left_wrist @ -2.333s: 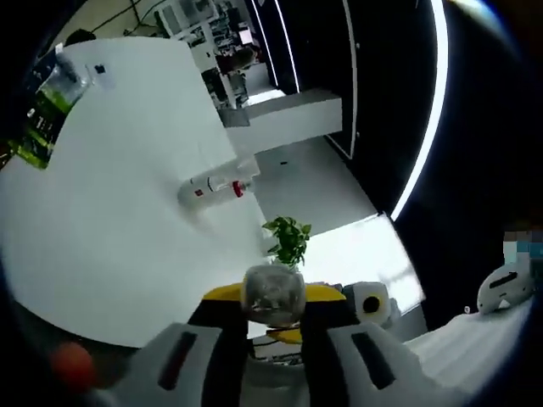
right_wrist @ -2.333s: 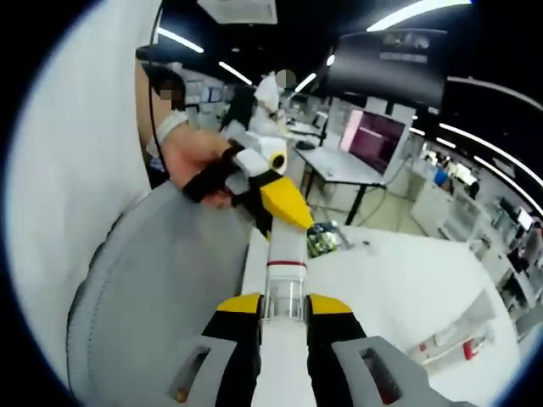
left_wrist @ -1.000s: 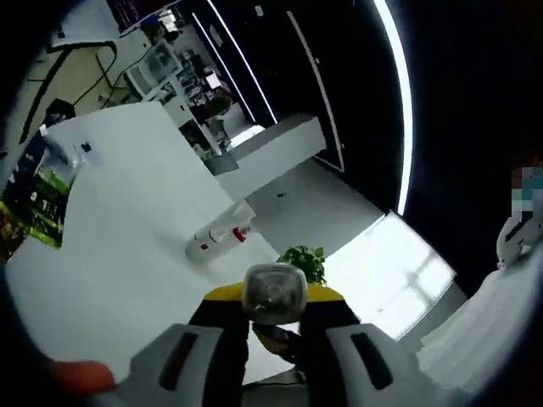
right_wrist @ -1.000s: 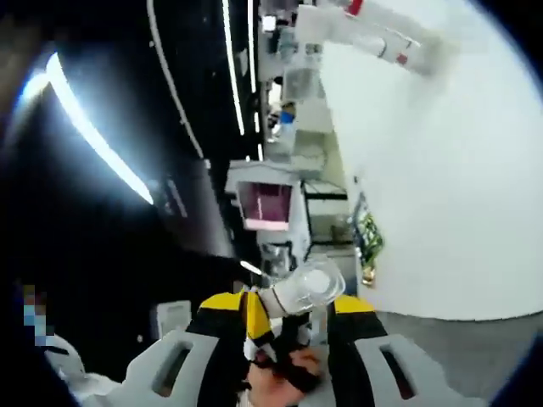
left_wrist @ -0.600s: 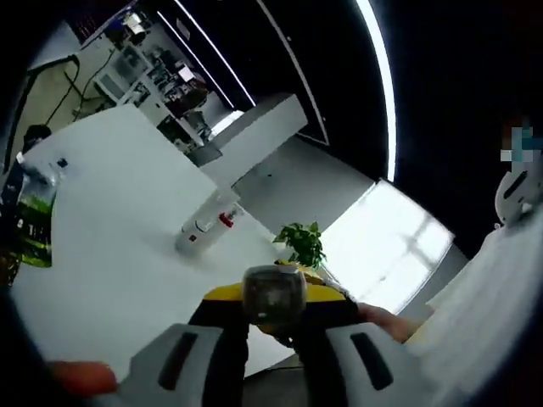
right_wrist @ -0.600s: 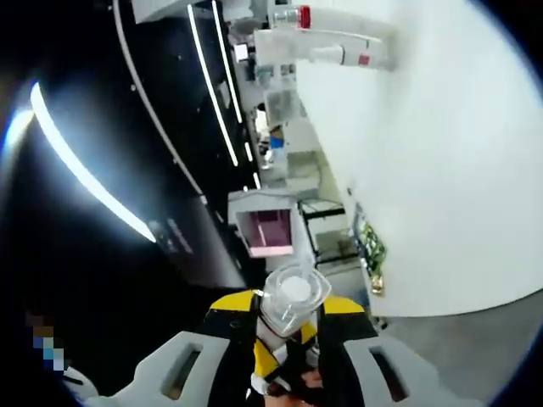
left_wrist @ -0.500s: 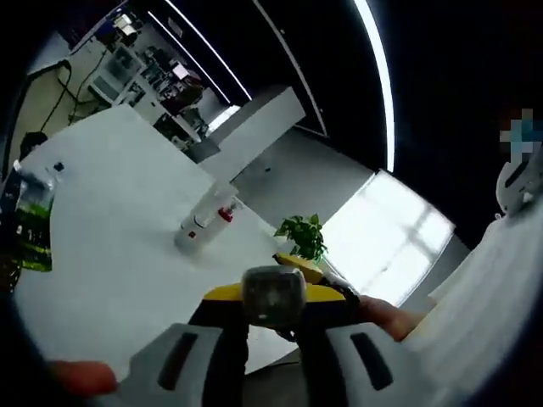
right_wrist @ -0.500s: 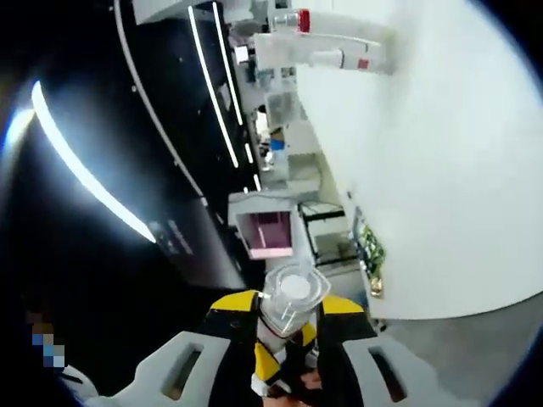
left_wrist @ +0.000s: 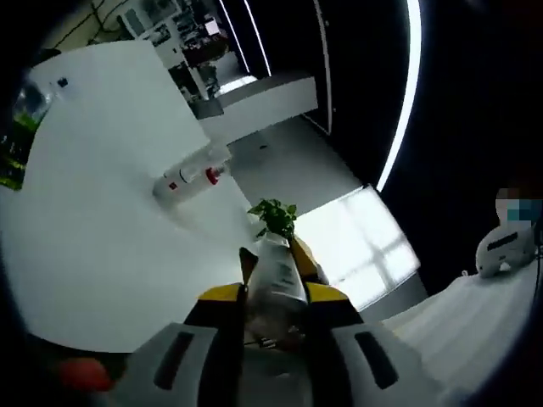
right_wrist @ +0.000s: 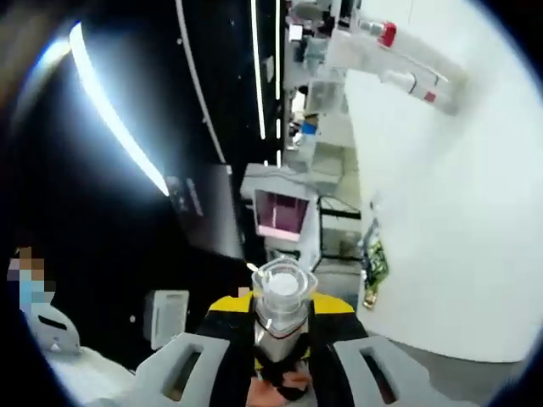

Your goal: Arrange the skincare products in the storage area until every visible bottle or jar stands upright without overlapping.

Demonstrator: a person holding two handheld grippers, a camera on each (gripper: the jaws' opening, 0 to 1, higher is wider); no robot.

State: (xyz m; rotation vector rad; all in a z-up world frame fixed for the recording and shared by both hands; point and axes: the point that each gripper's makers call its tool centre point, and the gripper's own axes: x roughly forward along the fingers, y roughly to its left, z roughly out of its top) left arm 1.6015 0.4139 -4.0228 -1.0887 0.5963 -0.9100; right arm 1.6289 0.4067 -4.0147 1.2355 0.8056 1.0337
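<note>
Two grippers clamped one slim clear-capped bottle (right_wrist: 280, 305) off the desk (left_wrist: 93, 195): right gripper (right_wrist: 280, 335) near its cap, left gripper (left_wrist: 273, 297) on its body. Stiff, light, probably slippery; grip mid-body. Another bottle (left_wrist: 188, 175) lay near the desk's edge.

Glaring ceiling light strips (left_wrist: 405, 93), dark surroundings, overexposed white table (left_wrist: 93, 212), fisheye-warped edges.
</note>
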